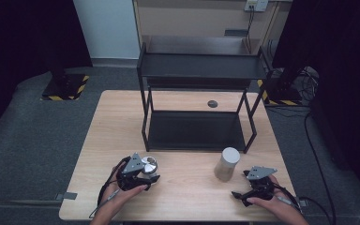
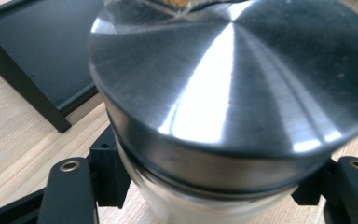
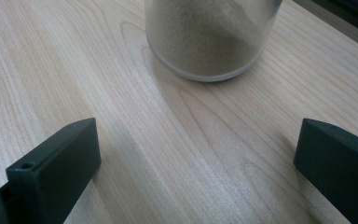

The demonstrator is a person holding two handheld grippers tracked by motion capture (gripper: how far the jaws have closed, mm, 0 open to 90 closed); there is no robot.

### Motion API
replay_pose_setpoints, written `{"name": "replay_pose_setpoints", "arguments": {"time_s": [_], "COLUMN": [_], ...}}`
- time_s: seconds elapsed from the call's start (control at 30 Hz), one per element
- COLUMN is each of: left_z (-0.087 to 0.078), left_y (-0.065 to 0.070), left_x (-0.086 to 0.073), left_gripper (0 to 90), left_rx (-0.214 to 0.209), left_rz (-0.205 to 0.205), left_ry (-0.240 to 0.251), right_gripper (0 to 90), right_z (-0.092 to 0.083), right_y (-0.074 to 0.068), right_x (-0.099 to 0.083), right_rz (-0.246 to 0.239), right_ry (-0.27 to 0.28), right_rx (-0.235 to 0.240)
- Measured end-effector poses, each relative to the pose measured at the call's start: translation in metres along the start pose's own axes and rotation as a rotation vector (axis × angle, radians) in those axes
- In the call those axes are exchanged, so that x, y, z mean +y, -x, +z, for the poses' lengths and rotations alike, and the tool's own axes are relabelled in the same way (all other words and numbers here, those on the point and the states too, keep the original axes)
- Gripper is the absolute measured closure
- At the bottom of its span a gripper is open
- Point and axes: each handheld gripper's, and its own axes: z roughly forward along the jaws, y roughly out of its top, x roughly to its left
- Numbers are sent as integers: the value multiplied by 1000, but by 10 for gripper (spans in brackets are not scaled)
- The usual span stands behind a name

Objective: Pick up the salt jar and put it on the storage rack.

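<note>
A glass jar with a brushed-metal lid (image 1: 149, 165) (image 2: 223, 79) stands on the wooden table's near left. My left gripper (image 1: 146, 177) (image 2: 205, 196) is shut on it, one black jaw pressed to each side of the glass just under the lid. A second jar (image 1: 227, 164) (image 3: 209, 37), frosted and filled with sand-coloured powder, stands upright at the near right. My right gripper (image 1: 243, 183) (image 3: 196, 158) sits low over the table just right of that jar, open wide, with bare wood between its jaws and the jar a short way ahead of them.
A black two-tier metal rack (image 1: 194, 131) stands in the table's middle and back, both of its shelves bare. A small grey disc (image 1: 212, 103) lies on the table behind its lower shelf. Cables trail off the near edge from both grippers.
</note>
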Motion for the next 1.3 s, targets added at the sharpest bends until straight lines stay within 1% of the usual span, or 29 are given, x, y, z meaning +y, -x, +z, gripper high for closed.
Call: {"name": "replay_pose_setpoints", "arguments": {"time_s": [0.27, 0.37, 0.43, 0.53, 0.67, 0.93, 1.07, 1.23, 1.3], "left_z": [-1, -2, -2, -2, -4, -10, -11, -11, -12], "left_y": [-1, -3, -5, -4, -3, 1, 1, 2, 3], "left_x": [1, 2, 4, 9, 15, 36, 49, 70, 78], "left_gripper": [297, 297, 297, 297, 297, 297, 297, 297, 297], "left_rx": [-9, -29, -49, -61, -71, -58, -62, -53, -49], "left_rz": [1, 11, 24, 40, 37, 47, 50, 60, 57], "left_ry": [0, 1, 1, -3, 11, 25, 35, 27, 30], "right_gripper": [14, 14, 15, 17, 17, 17, 17, 17, 17], "right_z": [0, 0, 0, 0, 0, 0, 0, 0, 0], "right_y": [0, 0, 0, 1, 1, 1, 1, 1, 1], "right_x": [0, 0, 0, 0, 0, 0, 0, 0, 0], "right_rz": [0, 0, 2, 2, 2, 2, 2, 1, 1], "right_ry": [0, 0, 1, 2, 2, 2, 2, 2, 2], "right_rx": [0, 0, 1, 4, 4, 4, 4, 4, 4]}}
